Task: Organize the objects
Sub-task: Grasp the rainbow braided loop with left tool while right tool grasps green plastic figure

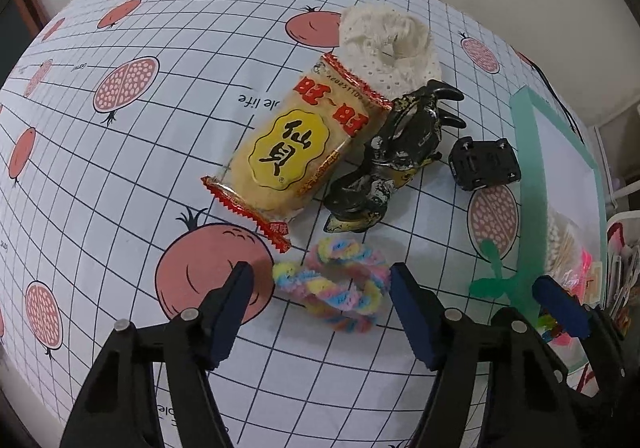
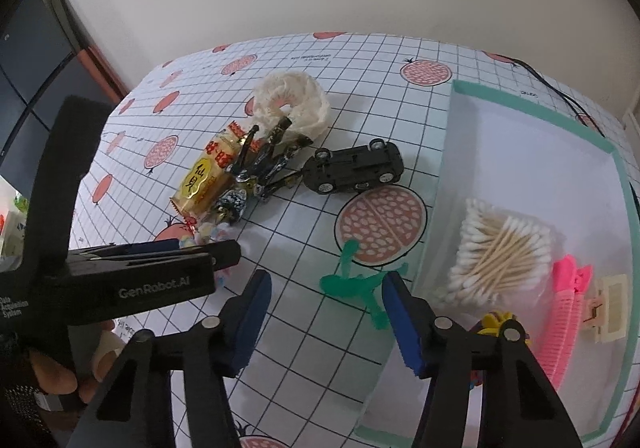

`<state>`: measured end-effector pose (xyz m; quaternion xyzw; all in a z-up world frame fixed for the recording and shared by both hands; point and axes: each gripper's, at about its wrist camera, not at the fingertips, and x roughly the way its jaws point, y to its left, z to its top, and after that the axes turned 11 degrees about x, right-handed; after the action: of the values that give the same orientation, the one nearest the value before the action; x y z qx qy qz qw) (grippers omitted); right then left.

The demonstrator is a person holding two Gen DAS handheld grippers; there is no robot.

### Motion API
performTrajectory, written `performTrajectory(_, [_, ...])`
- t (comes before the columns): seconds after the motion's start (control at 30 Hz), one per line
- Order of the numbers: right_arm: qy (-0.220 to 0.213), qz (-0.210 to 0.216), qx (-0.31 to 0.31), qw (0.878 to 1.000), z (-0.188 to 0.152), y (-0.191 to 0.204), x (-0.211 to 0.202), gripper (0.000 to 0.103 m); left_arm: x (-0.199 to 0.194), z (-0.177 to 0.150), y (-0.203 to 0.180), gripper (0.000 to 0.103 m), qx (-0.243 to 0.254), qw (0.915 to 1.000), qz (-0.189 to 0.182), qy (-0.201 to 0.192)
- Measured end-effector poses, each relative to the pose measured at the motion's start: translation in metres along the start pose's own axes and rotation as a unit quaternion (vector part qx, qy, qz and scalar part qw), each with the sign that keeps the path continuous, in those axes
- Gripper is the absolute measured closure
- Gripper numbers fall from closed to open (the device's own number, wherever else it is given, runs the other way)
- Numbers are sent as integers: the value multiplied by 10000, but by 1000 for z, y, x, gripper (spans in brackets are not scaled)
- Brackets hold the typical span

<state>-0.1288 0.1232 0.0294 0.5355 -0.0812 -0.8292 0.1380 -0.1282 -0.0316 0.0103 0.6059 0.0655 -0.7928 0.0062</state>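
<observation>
My left gripper is open low over the tablecloth, its pads on either side of a pastel twisted pipe cleaner. Beyond it lie a yellow rice cracker packet, a black and gold claw clip, an upturned black toy car and a white knitted scrunchie. My right gripper is open too, with a flat green figure on the cloth just ahead between its tips. A teal-rimmed white box to the right holds cotton swabs, a pink comb and a cream clip.
The table wears a grid cloth printed with pomegranates. A hand holds the left gripper at the left of the right wrist view. A black cable runs behind the box. A plain wall stands beyond the table.
</observation>
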Motion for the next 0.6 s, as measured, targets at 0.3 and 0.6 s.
performTrajectory(0.3, [274,-314,37,9991,-2,3,15,43,-3,-4,5,46,1,10000,-21,-17])
performTrajectory(0.6, [163,-627,60,9979,1,7,20,43,-6,-8,9,46,-48,10000,-46,-24])
